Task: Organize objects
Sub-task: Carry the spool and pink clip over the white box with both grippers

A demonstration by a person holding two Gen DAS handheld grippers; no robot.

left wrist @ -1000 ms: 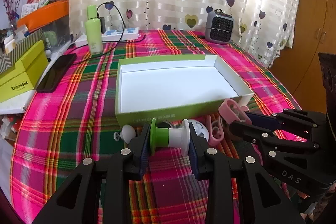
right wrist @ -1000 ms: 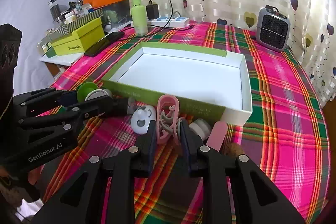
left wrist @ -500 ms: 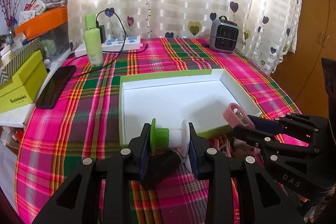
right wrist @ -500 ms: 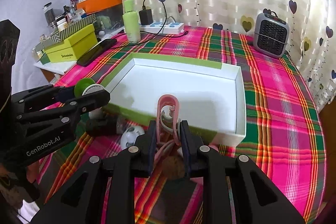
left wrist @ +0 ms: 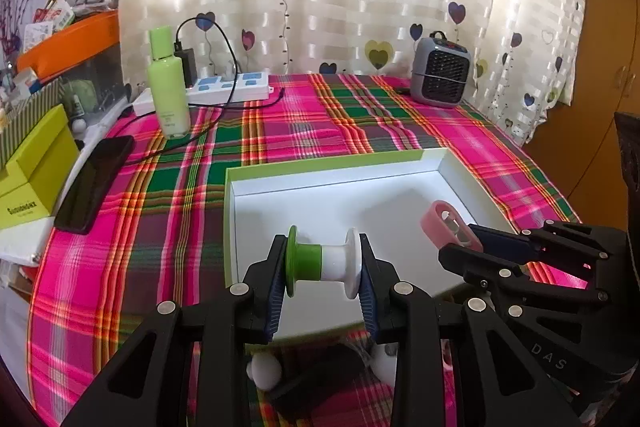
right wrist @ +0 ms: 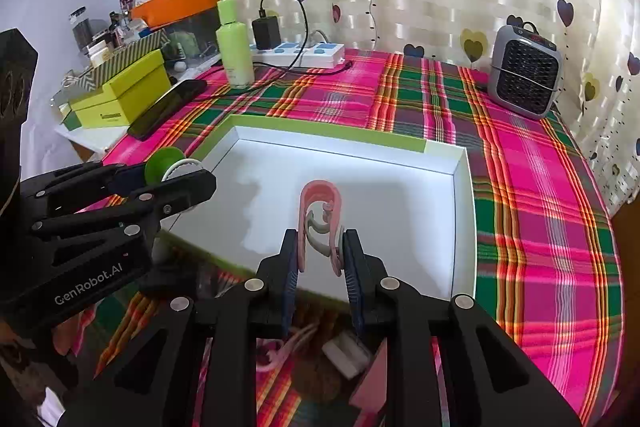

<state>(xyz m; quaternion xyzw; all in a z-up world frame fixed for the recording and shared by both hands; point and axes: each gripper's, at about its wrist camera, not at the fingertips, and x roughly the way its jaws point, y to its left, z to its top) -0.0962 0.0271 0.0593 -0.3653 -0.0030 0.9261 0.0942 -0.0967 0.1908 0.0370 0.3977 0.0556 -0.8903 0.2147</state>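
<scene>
My left gripper (left wrist: 322, 273) is shut on a green-and-white spool (left wrist: 320, 261), held sideways above the near left part of the shallow white box with green walls (left wrist: 320, 169). The right gripper (right wrist: 318, 259) is shut on a pink clip (right wrist: 320, 211) standing upright between its pads, above the box's (right wrist: 332, 139) near edge. In the left wrist view the pink clip (left wrist: 448, 223) and the right gripper (left wrist: 472, 243) hang over the box's right side. From the right wrist, the spool (right wrist: 166, 163) and left gripper (right wrist: 160, 175) sit over the box's left wall.
Small white, pink and dark objects (right wrist: 344, 351) lie on the plaid cloth (left wrist: 280, 123) in front of the box. Behind stand a green bottle (left wrist: 168, 87), a power strip (left wrist: 228, 89) with a cable, a phone (left wrist: 94, 183), a grey heater (left wrist: 440, 73) and yellow-green boxes (left wrist: 32, 171).
Both grippers have risen from the pile of small objects and moved forward over the box, the left carrying the spool and the right carrying the pink clip.
</scene>
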